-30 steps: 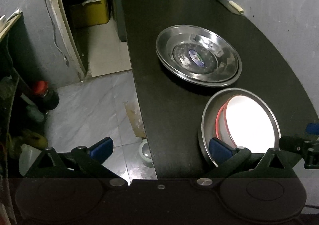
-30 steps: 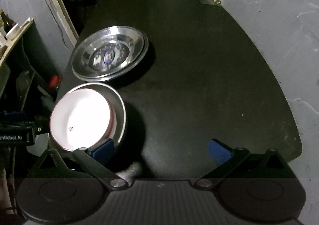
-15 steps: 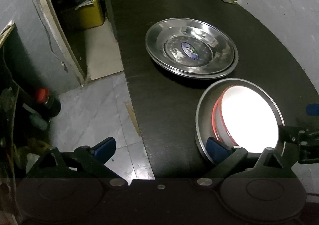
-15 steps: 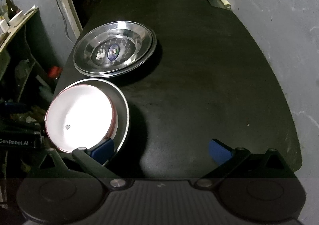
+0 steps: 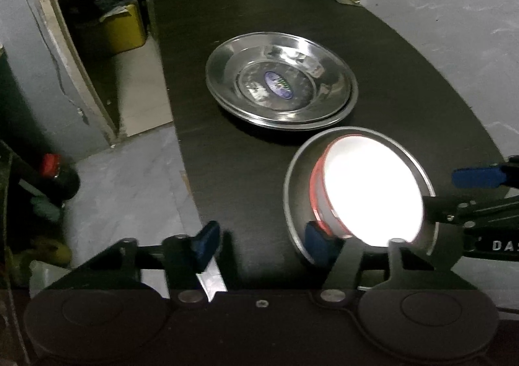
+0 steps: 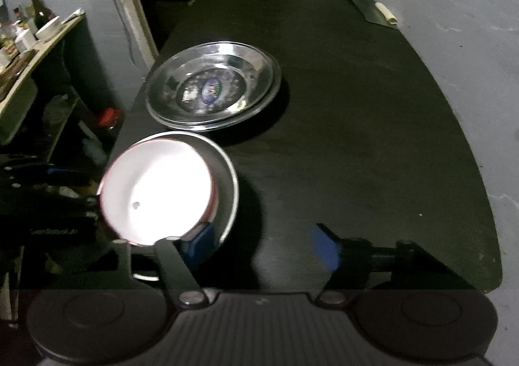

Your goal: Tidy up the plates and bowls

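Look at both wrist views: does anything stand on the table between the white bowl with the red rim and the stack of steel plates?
Nothing visible does. The white bowl sits in a steel plate near the table's front edge, and only bare dark tabletop shows between it and the stack of steel plates.

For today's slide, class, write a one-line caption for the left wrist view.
Open left gripper beside a white bowl tilted in a steel plate; stacked steel plates sit behind on the black table.

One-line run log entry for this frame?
left gripper: open | right gripper: open | white bowl: inside steel plate, fingers flanking it | steel plate stack: on table
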Action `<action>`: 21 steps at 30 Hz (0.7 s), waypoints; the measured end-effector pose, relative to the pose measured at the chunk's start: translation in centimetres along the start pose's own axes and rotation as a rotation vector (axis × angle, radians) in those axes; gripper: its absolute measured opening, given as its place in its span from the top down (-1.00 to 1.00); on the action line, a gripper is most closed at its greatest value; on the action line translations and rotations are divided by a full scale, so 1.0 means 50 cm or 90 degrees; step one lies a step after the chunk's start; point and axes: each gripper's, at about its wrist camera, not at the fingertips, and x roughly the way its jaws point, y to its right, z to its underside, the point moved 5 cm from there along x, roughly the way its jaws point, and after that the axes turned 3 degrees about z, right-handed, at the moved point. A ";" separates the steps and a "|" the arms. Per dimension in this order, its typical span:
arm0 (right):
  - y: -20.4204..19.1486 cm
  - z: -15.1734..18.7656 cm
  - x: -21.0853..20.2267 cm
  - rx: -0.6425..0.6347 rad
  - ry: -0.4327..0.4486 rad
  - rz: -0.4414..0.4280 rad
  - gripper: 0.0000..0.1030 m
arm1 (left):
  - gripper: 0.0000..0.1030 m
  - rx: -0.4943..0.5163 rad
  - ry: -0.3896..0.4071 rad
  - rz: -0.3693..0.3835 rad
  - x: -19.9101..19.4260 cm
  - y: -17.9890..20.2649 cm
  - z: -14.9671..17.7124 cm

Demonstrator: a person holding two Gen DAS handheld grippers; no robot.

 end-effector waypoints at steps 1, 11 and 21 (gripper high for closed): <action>-0.001 0.000 -0.001 -0.001 -0.001 -0.006 -0.12 | 0.05 0.003 0.001 0.006 -0.001 0.003 0.000; 0.000 -0.012 0.007 0.046 -0.046 -0.058 0.30 | 0.61 0.004 0.002 0.051 -0.001 0.019 -0.001; 0.006 -0.019 0.035 0.103 -0.076 -0.108 0.65 | 0.68 -0.002 0.000 0.057 -0.002 0.020 -0.002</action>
